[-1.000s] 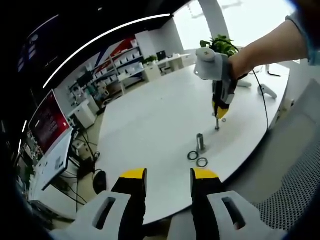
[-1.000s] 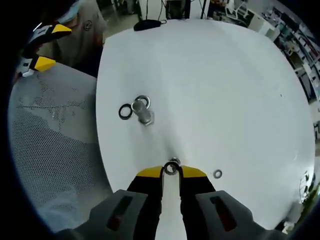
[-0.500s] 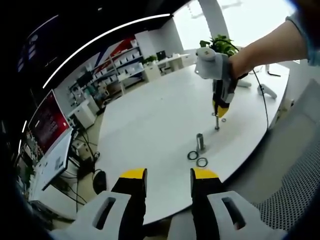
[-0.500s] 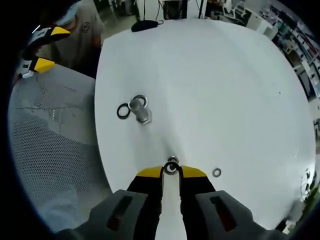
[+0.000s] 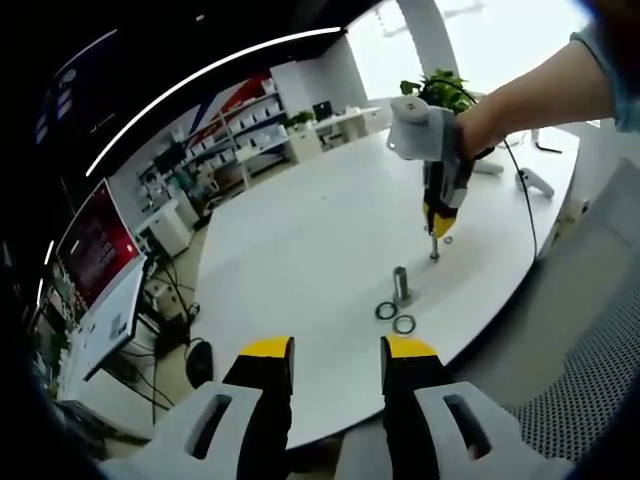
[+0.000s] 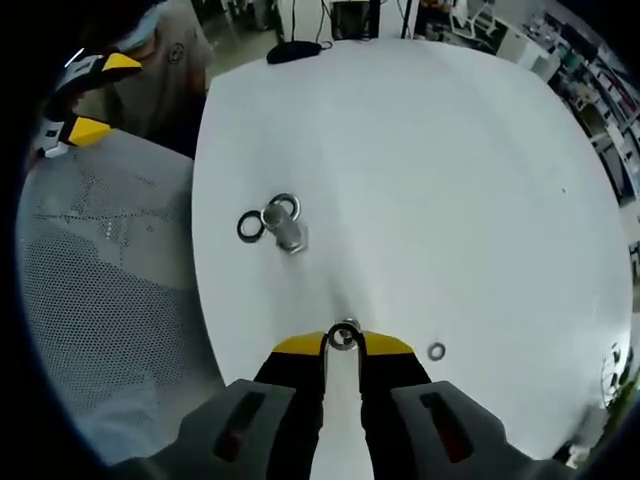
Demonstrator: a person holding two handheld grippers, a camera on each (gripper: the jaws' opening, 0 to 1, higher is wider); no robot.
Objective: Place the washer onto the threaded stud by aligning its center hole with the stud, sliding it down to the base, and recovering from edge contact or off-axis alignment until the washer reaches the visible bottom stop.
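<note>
Table (image 6: pixel 450 180) first: a wide white round top carrying everything I care about. Near its left edge in the right gripper view stands a short metal cylinder (image 6: pixel 287 228) with two loose rings (image 6: pixel 250 225) touching or just beside its foot. My right gripper (image 6: pixel 343 345) is pinched onto the washer (image 6: pixel 344 337), holding it at the yellow jaw tips, directly over the thin threaded stud (image 5: pixel 434 247), which I see best from the left gripper view. My left gripper (image 5: pixel 338 352) hangs off the near table edge with its jaws apart and nothing between them. Another small ring (image 6: pixel 436 351) lies on the table just right of my right jaws.

I judge the step as alignment over the stud; whether the hole has already caught the stud tip I cannot tell from here. Next calls for a straight, level descent down to the base, and a slight wiggle if an edge catches.
</note>
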